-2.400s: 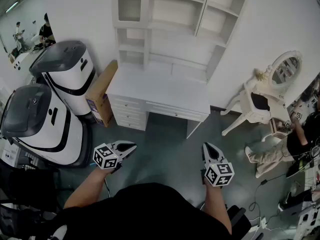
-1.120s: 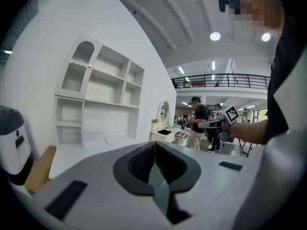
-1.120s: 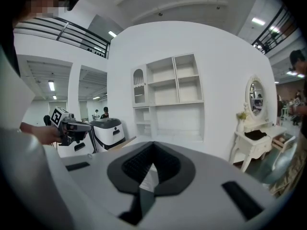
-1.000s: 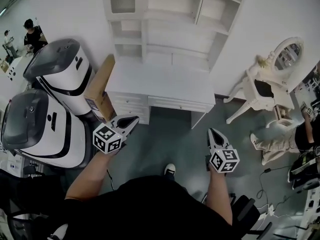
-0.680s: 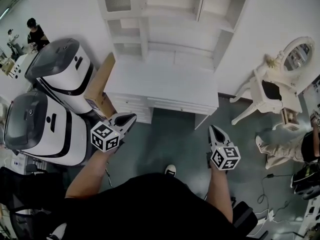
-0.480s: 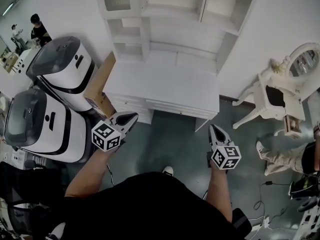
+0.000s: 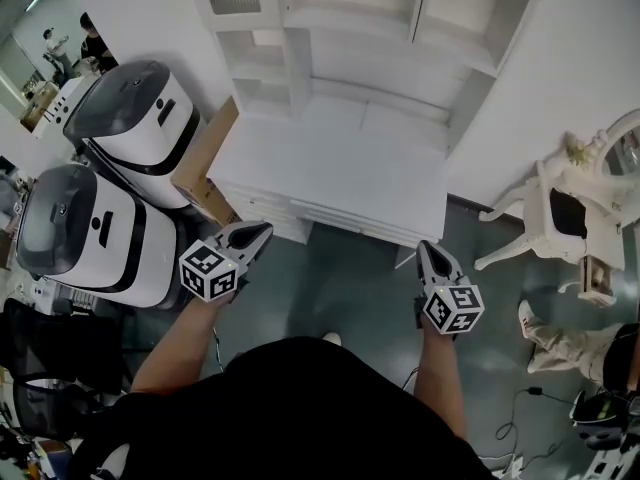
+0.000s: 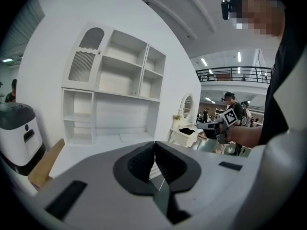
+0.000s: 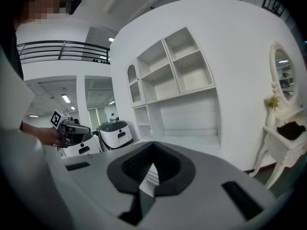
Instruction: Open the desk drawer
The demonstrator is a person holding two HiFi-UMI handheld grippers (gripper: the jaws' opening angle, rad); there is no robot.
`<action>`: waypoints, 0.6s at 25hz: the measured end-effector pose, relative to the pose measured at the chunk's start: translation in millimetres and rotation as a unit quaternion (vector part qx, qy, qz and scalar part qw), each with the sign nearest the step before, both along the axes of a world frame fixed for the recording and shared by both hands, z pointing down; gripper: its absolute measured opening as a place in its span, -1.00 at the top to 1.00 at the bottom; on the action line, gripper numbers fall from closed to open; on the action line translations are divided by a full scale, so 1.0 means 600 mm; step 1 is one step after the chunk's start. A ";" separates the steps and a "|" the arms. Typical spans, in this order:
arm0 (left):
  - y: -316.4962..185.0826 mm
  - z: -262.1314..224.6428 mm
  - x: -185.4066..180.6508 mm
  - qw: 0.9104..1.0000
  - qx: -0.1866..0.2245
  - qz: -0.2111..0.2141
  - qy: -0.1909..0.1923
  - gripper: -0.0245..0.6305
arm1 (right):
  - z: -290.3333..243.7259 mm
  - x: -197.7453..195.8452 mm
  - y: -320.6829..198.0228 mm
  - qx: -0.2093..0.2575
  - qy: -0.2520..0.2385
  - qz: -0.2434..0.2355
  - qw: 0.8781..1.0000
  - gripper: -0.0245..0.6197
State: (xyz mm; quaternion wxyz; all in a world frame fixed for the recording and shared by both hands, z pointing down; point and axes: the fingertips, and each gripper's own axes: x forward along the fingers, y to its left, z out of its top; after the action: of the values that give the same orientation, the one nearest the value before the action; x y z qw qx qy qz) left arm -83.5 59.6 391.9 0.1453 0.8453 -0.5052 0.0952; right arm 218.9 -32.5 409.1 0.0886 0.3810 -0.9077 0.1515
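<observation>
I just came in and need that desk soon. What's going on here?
A person faces the white desk with a hand-held gripper in each hand. The left hand-held gripper and the right hand-held gripper both point toward the desk with jaws closed, and neither holds anything. Neither touches the desk, and the drawer under the top looks shut, so the opening has not begun.

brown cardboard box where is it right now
In the head view the brown cardboard box stands at the left end of the white wooden desk, between it and a white rounded machine with a grey lid.
</observation>
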 end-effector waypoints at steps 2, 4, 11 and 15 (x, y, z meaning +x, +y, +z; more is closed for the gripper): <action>-0.008 0.008 0.007 1.000 -0.005 -0.006 0.004 0.90 | 0.006 0.005 -0.018 -0.001 0.002 -0.004 1.000 0.92; -0.013 0.017 0.016 1.000 -0.013 -0.003 0.004 0.90 | 0.008 0.009 -0.031 -0.001 -0.001 -0.003 1.000 0.92; -0.041 0.031 0.009 1.000 -0.022 0.009 0.005 0.90 | 0.027 0.003 -0.038 -0.012 -0.005 0.005 1.000 0.92; -0.068 0.048 -0.002 0.999 -0.023 0.028 0.014 0.90 | 0.034 -0.009 -0.040 -0.016 0.002 0.022 1.000 0.92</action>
State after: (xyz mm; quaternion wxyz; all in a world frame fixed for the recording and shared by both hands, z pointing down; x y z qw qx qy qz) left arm -84.8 18.9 420.6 0.1692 0.8570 -0.4766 0.0989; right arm 213.5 -56.7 429.5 0.0935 0.4002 -0.8963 0.1668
